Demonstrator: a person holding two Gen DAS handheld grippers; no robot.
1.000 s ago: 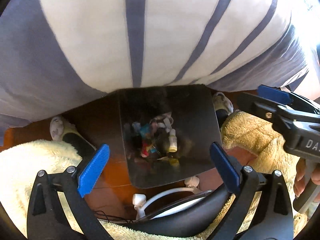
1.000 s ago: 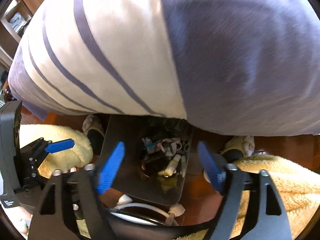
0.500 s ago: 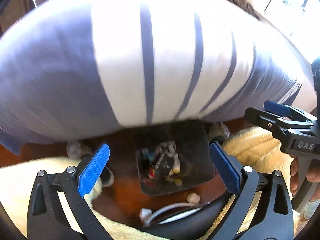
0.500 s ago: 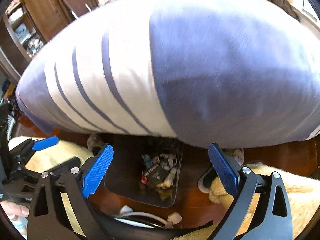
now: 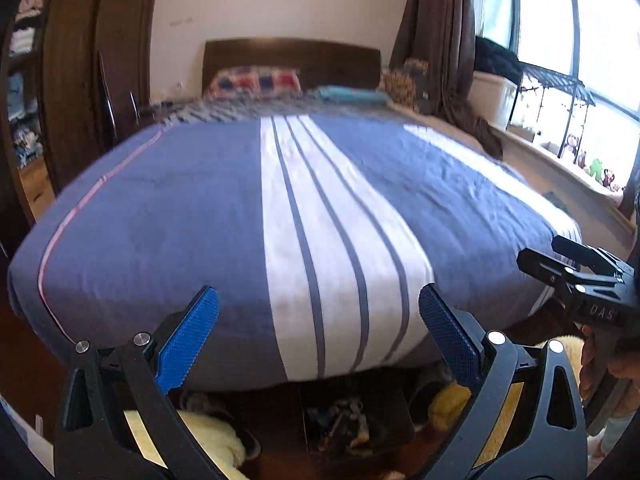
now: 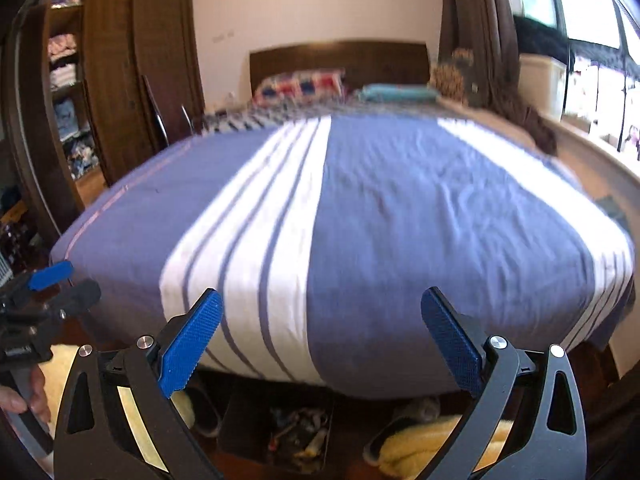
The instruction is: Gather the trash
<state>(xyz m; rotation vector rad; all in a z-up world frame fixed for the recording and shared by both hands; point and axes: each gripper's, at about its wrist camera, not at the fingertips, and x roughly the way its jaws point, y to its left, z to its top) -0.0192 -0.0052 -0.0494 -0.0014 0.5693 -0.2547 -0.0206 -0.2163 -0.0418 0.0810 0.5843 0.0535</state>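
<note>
At the foot edge of the bed [image 5: 320,216], left gripper [image 5: 318,336] gapes empty, right gripper [image 6: 322,338] opening empty; bin [image 6: 280,440] of trash sits below. Best scan for leftovers first.

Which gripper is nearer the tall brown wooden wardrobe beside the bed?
Left. The left gripper sits on the wardrobe side; the right gripper, jaws opening with nothing between, is farther toward the window.
</note>
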